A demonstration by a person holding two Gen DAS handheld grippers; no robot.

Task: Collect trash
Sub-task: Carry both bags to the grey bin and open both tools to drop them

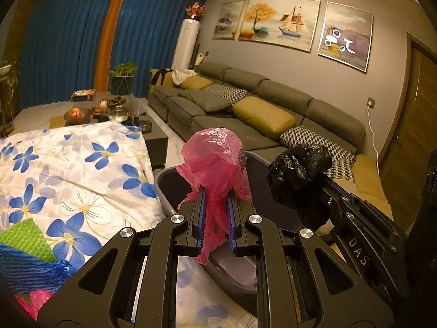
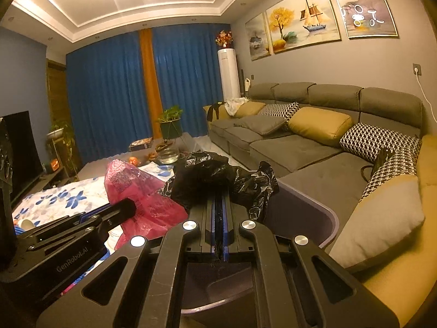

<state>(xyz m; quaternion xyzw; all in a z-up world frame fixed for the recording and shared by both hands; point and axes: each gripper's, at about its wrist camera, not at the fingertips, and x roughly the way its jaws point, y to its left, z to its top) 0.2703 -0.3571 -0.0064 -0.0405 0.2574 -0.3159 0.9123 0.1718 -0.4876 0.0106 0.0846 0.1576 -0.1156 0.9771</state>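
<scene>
**Left wrist view and right wrist view: two bags held over the bin**

Left wrist view. The left gripper is seen closed to a narrow gap, with a pink plastic bag clamped between its blue-lined fingers. The bag bulges above the fingertips and a tail hangs below them. The right gripper is seen at the right, with a crumpled black plastic bag held at its tip. Both bags are held above a grey bin, of which the rim and part of the inner wall are shown. To the left, a table is covered by a floral cloth. A grey sofa with yellow and patterned cushions is set along the wall.

Right wrist view. The right gripper is shown almost fully closed, with black film pinched between its pads and the black plastic bag spread beyond the tips. The left gripper is seen at the left, with the pink plastic bag at its tip, just beside the black one. The grey bin is seen below both grippers; its contents cannot be made out. Blue curtains are hung across the far wall.
</scene>
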